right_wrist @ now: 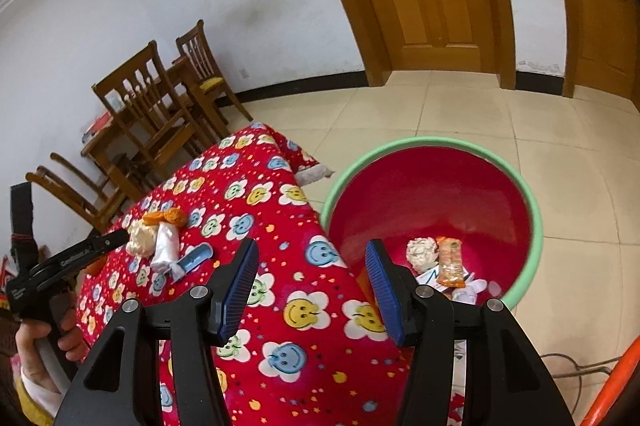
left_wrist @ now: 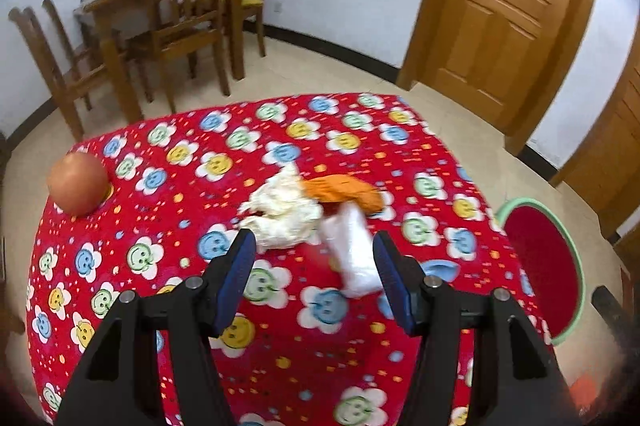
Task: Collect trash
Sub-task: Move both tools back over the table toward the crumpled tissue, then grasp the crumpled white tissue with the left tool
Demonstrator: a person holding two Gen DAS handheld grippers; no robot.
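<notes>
Left gripper (left_wrist: 314, 258) agape over crumpled tissue (left_wrist: 282, 212) and white wrapper (left_wrist: 354, 252) (nothing grasped). Right gripper (right_wrist: 312, 266) agape, empty, beside the bin (right_wrist: 532, 210).

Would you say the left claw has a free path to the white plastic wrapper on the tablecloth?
Probably yes. The left claw is open and empty, aimed down at the white plastic wrapper lying just ahead. Only the crumpled tissue crowds its left side; nothing covers it.
</notes>
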